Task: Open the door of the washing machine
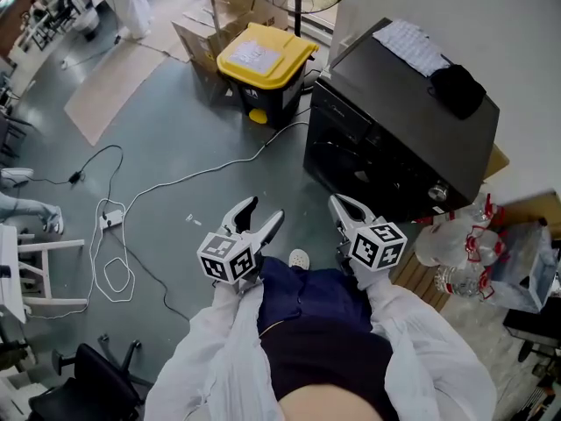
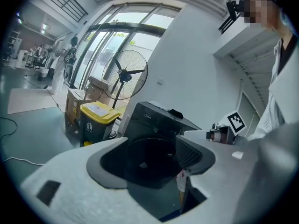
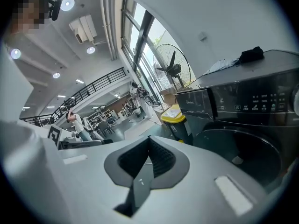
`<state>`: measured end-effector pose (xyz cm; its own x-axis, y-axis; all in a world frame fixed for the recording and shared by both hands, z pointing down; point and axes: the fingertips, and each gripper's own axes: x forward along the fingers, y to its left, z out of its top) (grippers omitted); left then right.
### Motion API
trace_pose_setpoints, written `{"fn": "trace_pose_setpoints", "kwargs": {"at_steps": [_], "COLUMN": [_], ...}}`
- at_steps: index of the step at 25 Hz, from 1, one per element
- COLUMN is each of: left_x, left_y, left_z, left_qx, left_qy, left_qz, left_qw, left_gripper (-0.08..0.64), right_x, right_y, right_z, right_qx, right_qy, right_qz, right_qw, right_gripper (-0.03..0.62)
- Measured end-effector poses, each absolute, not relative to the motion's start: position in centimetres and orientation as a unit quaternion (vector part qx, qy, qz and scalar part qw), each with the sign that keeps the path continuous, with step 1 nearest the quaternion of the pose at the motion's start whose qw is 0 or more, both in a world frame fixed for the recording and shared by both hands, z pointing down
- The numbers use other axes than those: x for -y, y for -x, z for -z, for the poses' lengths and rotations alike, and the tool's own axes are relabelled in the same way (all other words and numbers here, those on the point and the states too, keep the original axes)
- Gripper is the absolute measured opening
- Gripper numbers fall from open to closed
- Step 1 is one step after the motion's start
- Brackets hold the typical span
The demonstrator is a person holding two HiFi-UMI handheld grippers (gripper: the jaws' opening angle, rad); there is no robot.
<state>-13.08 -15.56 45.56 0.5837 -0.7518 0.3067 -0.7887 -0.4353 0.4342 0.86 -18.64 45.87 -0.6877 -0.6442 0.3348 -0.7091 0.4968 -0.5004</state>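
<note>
The black front-loading washing machine [image 1: 399,134] stands against the wall at the upper right, its round dark door [image 1: 364,172] closed. In the head view both grippers hang low in front of it, apart from it. The left gripper [image 1: 263,210] is open with nothing between its jaws. In the left gripper view the machine [image 2: 156,120] and its door [image 2: 145,160] show through the gap of that gripper [image 2: 156,164]. The right gripper [image 1: 342,205] is shut on nothing; in its own view the right gripper [image 3: 149,146] has pads that meet, with the door [image 3: 240,160] to its right.
A black bin with a yellow lid [image 1: 261,67] and cardboard boxes [image 1: 198,46] stand left of the machine. Cables [image 1: 118,235] trail over the grey floor. A black cloth [image 1: 456,88] and a white sheet [image 1: 410,44] lie on the machine. Plastic bottles [image 1: 456,253] sit at the right.
</note>
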Motion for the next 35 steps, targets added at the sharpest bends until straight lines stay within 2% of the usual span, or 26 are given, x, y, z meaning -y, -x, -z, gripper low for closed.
{"fn": "trace_pose_setpoints", "kwargs": {"at_steps": [11,19,27,35], "left_x": [16.8,23.2,34.9,41.5], "left_y": [13.8,15.4,16.0,13.4], "left_z": [-47.2,-47.9,-48.6,-51.8], "left_qx": [0.456,0.418,0.330,0.178], "left_qy": [-0.838,-0.855,-0.890,-0.926], "left_qz": [-0.041,-0.052,-0.087,-0.180], "left_qw": [0.298,0.304,0.302,0.281], "left_gripper": [0.307,0.307,0.307,0.305], "right_x": [19.9,24.7,33.8,37.4], "right_y": [1.6,2.8,3.2,2.6], "right_z": [-47.8,-48.9,-49.3,-50.7], "right_qx": [0.866,0.847,0.804,0.725], "right_qy": [-0.365,-0.398,-0.473,-0.563], "right_qz": [-0.335,-0.344,-0.355,-0.396], "right_qw": [0.070,0.071,0.056,0.027], "right_gripper": [0.008,0.008,0.008,0.008]}}
